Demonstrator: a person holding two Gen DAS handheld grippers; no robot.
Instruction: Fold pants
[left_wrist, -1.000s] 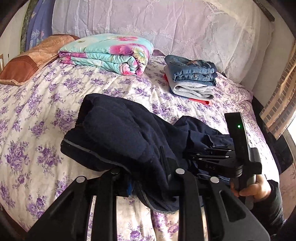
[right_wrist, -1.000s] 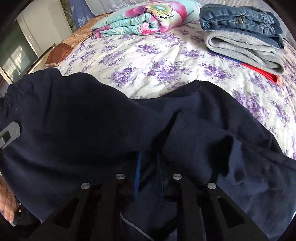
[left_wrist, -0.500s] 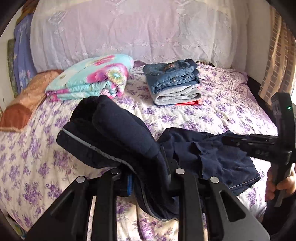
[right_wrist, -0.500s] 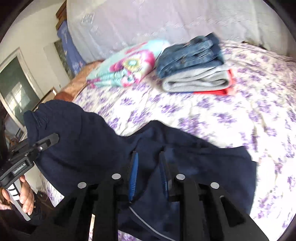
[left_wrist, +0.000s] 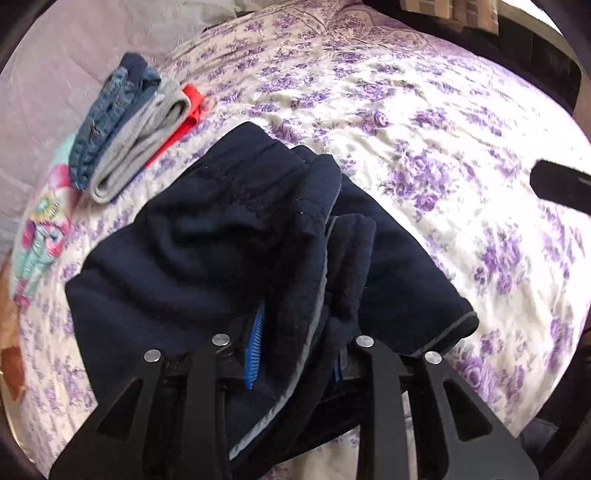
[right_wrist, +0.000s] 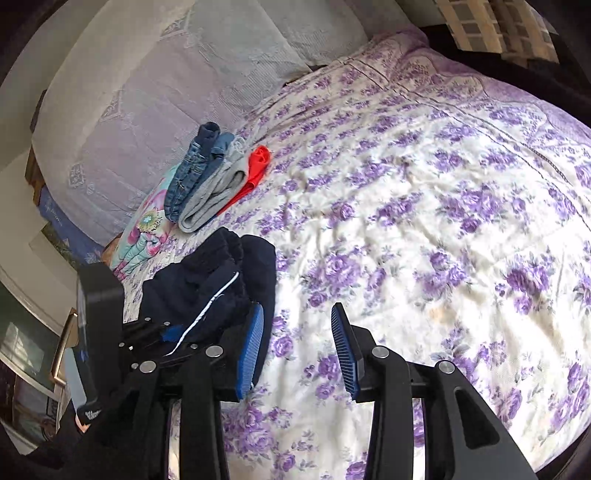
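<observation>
The navy pants (left_wrist: 236, 251) with a grey side stripe hang bunched in my left gripper (left_wrist: 295, 343), which is shut on the fabric and holds it above the floral bed. In the right wrist view the same pants (right_wrist: 218, 291) hang at the left, clamped in the left gripper (right_wrist: 173, 332). My right gripper (right_wrist: 297, 350) is open and empty, its blue pads apart over the bedspread, just right of the pants. A tip of the right gripper (left_wrist: 557, 188) shows at the right edge of the left wrist view.
A stack of folded jeans, grey and red clothes (right_wrist: 214, 177) lies near the lace-covered headboard (right_wrist: 155, 74), also in the left wrist view (left_wrist: 129, 125). A folded floral quilt (right_wrist: 144, 232) lies beside it. The purple-flowered bedspread (right_wrist: 424, 221) stretches to the right.
My right gripper has let go of the pants and opened, and has moved away to the right. The left gripper keeps the bunched pants and has swung, so the bed looks tilted.
</observation>
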